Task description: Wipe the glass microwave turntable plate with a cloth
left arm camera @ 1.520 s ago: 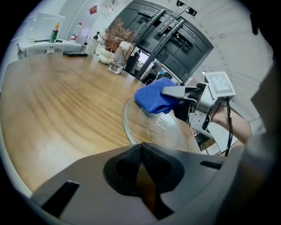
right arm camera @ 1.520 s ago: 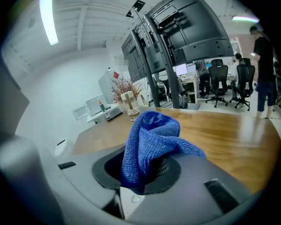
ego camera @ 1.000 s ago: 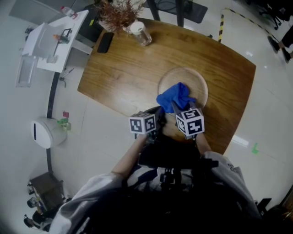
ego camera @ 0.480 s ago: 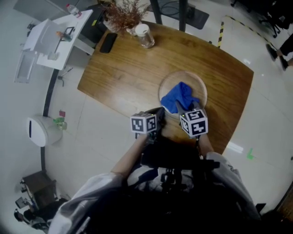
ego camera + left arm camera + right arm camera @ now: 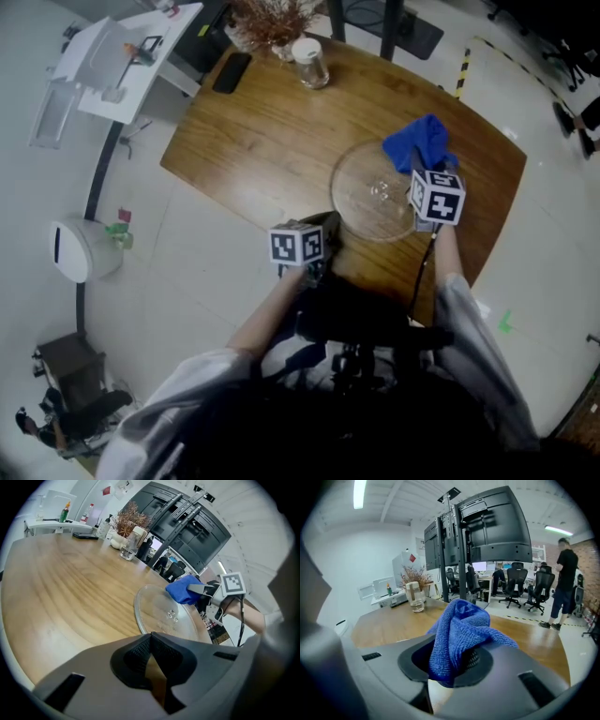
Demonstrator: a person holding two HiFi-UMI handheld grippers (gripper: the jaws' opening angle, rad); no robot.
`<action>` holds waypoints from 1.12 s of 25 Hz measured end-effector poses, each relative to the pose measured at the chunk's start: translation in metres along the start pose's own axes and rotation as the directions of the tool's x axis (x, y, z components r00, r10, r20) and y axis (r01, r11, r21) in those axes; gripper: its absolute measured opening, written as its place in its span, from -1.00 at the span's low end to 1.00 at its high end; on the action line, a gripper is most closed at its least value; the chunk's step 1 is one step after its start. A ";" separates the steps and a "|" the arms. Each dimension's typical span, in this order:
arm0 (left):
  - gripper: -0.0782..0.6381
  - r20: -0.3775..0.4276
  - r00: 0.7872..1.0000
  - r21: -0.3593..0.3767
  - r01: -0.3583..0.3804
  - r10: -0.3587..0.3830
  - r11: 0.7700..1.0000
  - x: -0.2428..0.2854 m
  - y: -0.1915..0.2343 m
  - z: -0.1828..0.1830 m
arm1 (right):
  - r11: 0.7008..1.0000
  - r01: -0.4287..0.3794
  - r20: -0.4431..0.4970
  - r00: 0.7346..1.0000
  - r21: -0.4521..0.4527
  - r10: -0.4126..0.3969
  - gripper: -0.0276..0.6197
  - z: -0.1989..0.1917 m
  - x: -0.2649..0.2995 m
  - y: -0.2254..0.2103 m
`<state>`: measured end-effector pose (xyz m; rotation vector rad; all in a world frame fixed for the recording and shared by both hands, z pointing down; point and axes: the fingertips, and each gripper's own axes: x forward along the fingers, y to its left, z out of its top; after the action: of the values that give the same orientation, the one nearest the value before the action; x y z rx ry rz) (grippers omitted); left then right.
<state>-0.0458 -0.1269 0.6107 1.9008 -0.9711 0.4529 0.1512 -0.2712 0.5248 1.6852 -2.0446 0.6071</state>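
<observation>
on the wooden tabletop (image 5: 253, 141) the glass turntable plate (image 5: 375, 192) lies flat near the person's edge, clear, with a small raised hub at its middle. the right tongs (image 5: 424, 167) are clamped on a blue cloth (image 5: 420, 141), which bunches up out of the jaws in a thick fold. seen from the head view, the cloth sits at the plate's far right rim; whether it presses on the glass there cannot be told. the left tongs (image 5: 328, 228) are closed with nothing between them, pads meeting, and sit at the near edge of the tabletop just beside the plate's near left rim. at the far side of the tabletop, well apart from the plate, stand a glass jar (image 5: 310, 62) with a white lid and a dried plant (image 5: 272, 19), with a black phone (image 5: 231, 72) lying beside them.
</observation>
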 end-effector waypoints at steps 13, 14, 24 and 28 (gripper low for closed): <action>-0.79 -0.016 1.000 -0.023 0.003 -0.003 1.000 0.001 0.001 0.000 | 0.978 -0.191 -0.106 0.974 0.083 0.199 -0.66 -0.080 -0.044 0.070; -0.79 -0.017 1.000 -0.025 0.004 -0.005 1.000 0.001 0.001 0.000 | 0.974 -0.213 -0.119 0.968 0.077 0.221 -0.66 -0.087 -0.051 0.079; -0.79 -0.019 1.000 -0.030 0.013 -0.013 0.999 0.001 0.002 0.001 | 0.937 -0.342 -0.208 0.913 0.074 0.350 -0.66 -0.142 -0.104 0.138; -0.79 -0.018 1.000 -0.030 0.017 -0.018 0.999 0.001 0.002 0.000 | 0.939 -0.340 -0.208 0.916 0.056 0.344 -0.66 -0.140 -0.101 0.134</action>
<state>-0.0463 -0.1276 0.6127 1.8740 -0.9436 0.4425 0.0435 -0.0872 0.5725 1.2119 -2.1907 0.8827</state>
